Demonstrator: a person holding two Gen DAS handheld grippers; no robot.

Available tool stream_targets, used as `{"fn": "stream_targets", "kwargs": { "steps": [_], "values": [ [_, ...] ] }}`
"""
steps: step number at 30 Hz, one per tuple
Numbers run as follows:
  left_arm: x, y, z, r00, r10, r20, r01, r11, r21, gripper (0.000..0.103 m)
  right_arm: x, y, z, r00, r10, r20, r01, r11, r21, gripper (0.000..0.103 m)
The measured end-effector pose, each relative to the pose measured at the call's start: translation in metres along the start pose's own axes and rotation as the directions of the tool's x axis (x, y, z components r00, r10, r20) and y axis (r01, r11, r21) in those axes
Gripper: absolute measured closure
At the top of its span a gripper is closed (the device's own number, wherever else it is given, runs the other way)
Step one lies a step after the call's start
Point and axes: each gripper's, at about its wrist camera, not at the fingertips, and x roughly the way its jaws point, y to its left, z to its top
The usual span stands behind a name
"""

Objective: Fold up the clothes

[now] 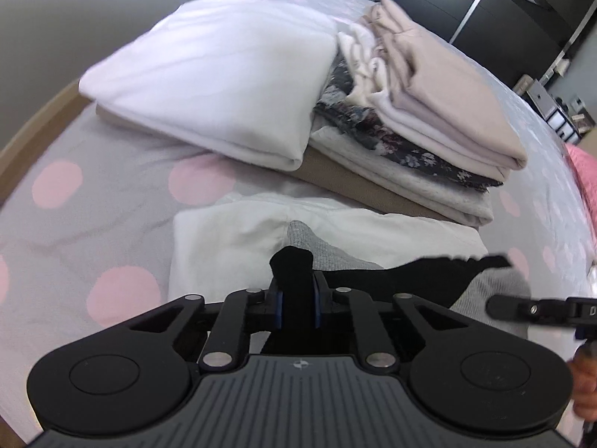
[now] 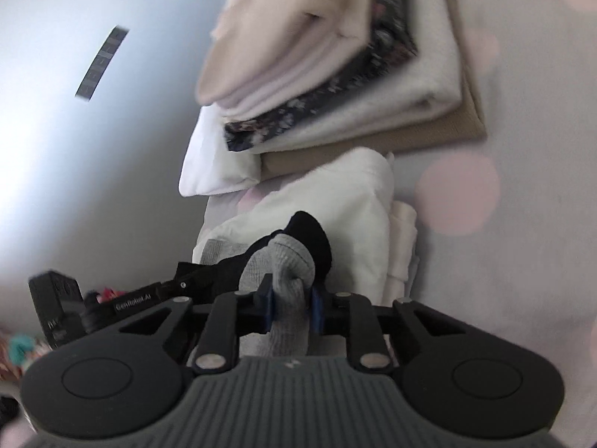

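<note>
Left gripper (image 1: 297, 304) pinches the black end of a grey-and-black garment (image 1: 429, 272), right gripper (image 2: 292, 304) clamps its grey end, holding it over a folded white garment (image 1: 231, 239) on the dotted bedspread (image 1: 93, 201); the folded stack (image 1: 429, 142) sits beyond.

The stack of folded clothes (image 1: 410, 119) is taken as landmark. In the left wrist view it is seen from close in front and a little above, looking down over the bed (image 1: 93, 205). In the right wrist view the stack (image 2: 335, 74) is seen rolled sideways, also from near. The stack and the white garment (image 2: 335, 205) before it are shared.
</note>
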Motion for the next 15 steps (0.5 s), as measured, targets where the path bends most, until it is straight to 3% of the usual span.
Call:
{"fn": "stream_targets", "kwargs": {
  "steps": [2, 3, 4, 6, 8, 10, 12, 15],
  "values": [
    [-0.01, -0.006, 0.001, 0.999, 0.0, 0.034, -0.002, 0.998, 0.055, 0.093, -0.008, 0.027, -0.004, 0.999, -0.015, 0.032, 0.022, 0.973, -0.229, 0.084],
    [-0.015, -0.009, 0.0, 0.998, -0.005, 0.056, 0.001, 0.996, 0.084, 0.093, -0.012, 0.041, -0.007, 0.999, -0.019, 0.05, 0.035, 0.94, -0.34, 0.085],
    [-0.02, -0.011, -0.001, 0.997, -0.01, 0.072, 0.002, 0.994, 0.107, 0.093, -0.016, 0.055, -0.013, 0.996, -0.03, 0.079, 0.064, 0.88, -0.47, 0.085],
    [-0.022, -0.013, -0.003, 0.996, -0.009, 0.088, -0.003, 0.991, 0.137, 0.093, -0.022, 0.075, -0.03, 0.99, -0.049, 0.136, 0.128, 0.724, -0.678, 0.085],
    [-0.016, -0.013, -0.004, 0.996, -0.001, 0.087, -0.012, 0.989, 0.15, 0.093, -0.02, 0.083, -0.044, 0.98, -0.087, 0.179, 0.196, 0.582, -0.789, 0.085],
    [-0.008, -0.012, -0.005, 0.997, 0.007, 0.081, -0.019, 0.989, 0.146, 0.093, -0.017, 0.074, -0.046, 0.972, -0.119, 0.203, 0.235, 0.504, -0.831, 0.085],
    [0.002, -0.01, -0.004, 0.997, 0.018, 0.072, -0.027, 0.991, 0.134, 0.093, -0.006, 0.065, -0.045, 0.965, -0.16, 0.207, 0.259, 0.48, -0.838, 0.085],
    [0.015, -0.01, -0.004, 0.997, 0.047, 0.059, -0.054, 0.99, 0.129, 0.092, 0.004, 0.049, -0.034, 0.963, -0.195, 0.187, 0.264, 0.524, -0.81, 0.083]
  ]
}}
